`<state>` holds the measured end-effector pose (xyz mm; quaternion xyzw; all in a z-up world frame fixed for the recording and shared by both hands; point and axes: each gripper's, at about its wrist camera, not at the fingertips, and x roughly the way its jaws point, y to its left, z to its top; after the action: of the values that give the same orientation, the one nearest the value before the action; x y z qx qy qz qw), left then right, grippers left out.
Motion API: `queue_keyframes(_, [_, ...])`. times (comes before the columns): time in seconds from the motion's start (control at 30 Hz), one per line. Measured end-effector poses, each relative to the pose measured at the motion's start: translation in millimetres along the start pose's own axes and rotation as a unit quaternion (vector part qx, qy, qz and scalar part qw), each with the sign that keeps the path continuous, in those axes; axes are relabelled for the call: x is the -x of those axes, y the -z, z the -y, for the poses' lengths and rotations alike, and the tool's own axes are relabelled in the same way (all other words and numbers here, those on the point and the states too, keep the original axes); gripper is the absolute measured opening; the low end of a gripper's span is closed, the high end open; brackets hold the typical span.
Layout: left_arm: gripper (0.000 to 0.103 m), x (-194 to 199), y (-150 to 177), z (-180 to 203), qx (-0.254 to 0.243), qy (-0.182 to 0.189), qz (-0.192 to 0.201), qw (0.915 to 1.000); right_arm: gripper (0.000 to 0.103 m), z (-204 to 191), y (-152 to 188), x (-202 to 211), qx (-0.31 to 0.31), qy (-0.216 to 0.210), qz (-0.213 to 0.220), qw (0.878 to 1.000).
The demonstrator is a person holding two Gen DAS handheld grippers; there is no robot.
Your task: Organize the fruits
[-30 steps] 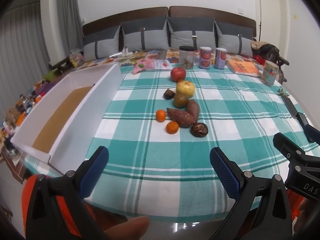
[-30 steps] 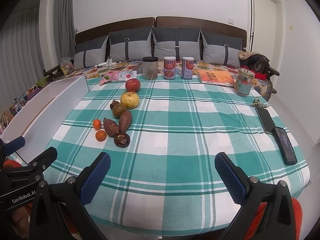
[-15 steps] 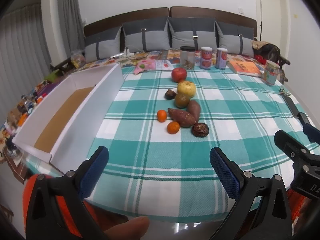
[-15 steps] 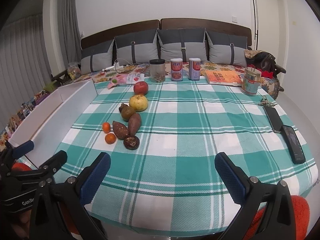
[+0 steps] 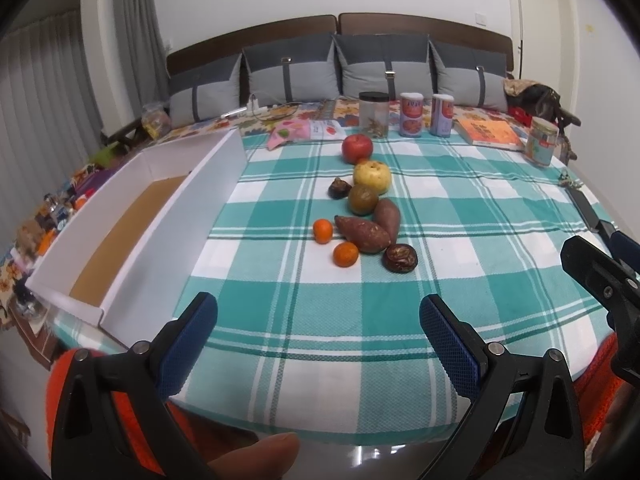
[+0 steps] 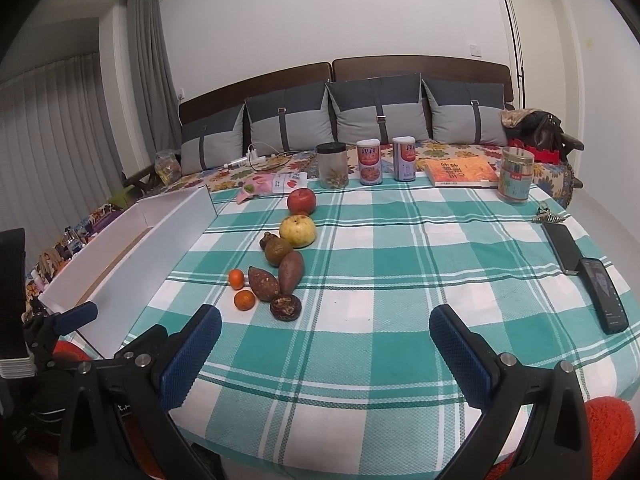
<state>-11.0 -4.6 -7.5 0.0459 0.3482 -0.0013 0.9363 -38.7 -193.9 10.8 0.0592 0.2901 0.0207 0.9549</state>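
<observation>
- Left gripper (image 5: 318,328) gaped wide, empty, low in frame.
- Right gripper (image 6: 325,340) likewise wide, empty.
- Fruits (image 5: 362,208) clustered mid-frame on checked desk (image 5: 460,208), right of white box (image 5: 160,216).

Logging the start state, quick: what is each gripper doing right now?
Left gripper: open, holding nothing, short of the fruit.
Right gripper: open, holding nothing, short of the fruit.
</observation>
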Motion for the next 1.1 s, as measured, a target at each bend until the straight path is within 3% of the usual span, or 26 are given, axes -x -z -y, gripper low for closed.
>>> queue_keyframes(0.73, [0.102, -7, 4, -2, 0.000, -0.005, -0.004, 1.0000, 0.103, -4, 3, 1, 0.040, 0.053, 0.042, 0.997])
queue_keyframes(1.1, [0.102, -7, 4, -3, 0.001, -0.006, -0.003, 1.0000, 0.103, -5, 4, 4, 0.054, 0.059, 0.054, 0.995])
